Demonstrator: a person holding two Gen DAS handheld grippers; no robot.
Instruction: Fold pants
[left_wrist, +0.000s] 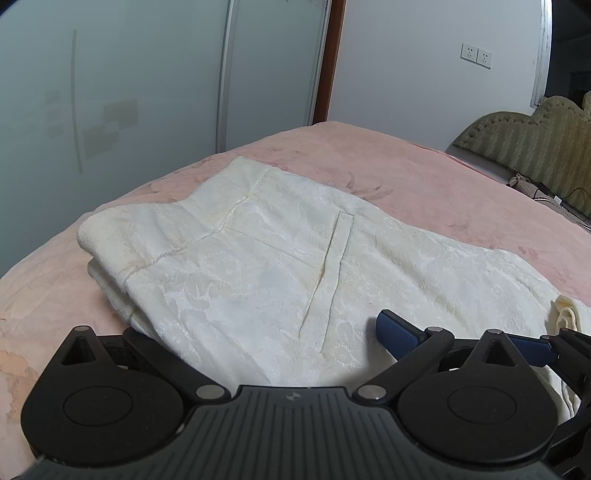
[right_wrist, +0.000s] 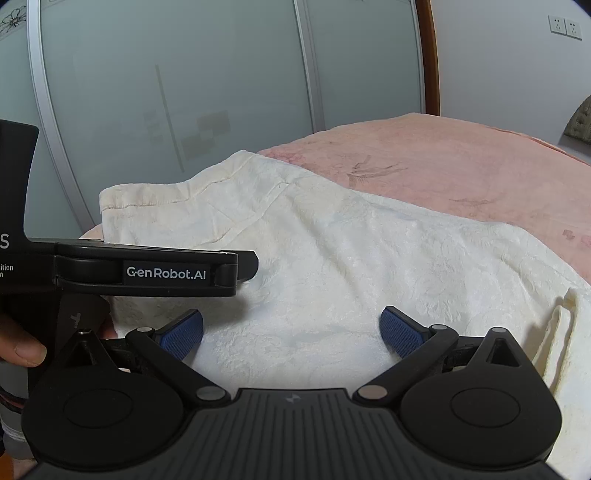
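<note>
Now, left wrist view first. I see the cream pants (left_wrist: 258, 266) lying folded on the pink bedspread (left_wrist: 424, 177), waistband end toward the far left, a slit pocket (left_wrist: 328, 266) running down the middle of the top layer. My left gripper (left_wrist: 255, 332) has its jaws spread as wide as they go. Only one blue pad (left_wrist: 399, 332) shows on its right side; the left pad I cannot make out. Nothing is pinched between them, the cloth just lies below. At the right edge a second blue pad and black linkage belonging to the right gripper (left_wrist: 532, 345) sit close alongside. A bunched bit of fabric pokes up near that edge. Behind the bed are frosted sliding doors (left_wrist: 129, 92), a white wall with two sockets (left_wrist: 476, 55), and a quilted olive headboard (left_wrist: 524, 136).

Right wrist view. My right gripper (right_wrist: 291, 332) also stands open, both blue pads (right_wrist: 400, 330) clear of each other with bare pants (right_wrist: 332, 258) between and beneath them, not pressed. The left gripper (right_wrist: 155, 273) crosses in from the left, its black body marked "GenRobot.AI", hanging just over the cloth. A hand (right_wrist: 22, 347) grips its handle at the lower left. The pink bedspread (right_wrist: 461, 166) shows beyond the pants.
</note>
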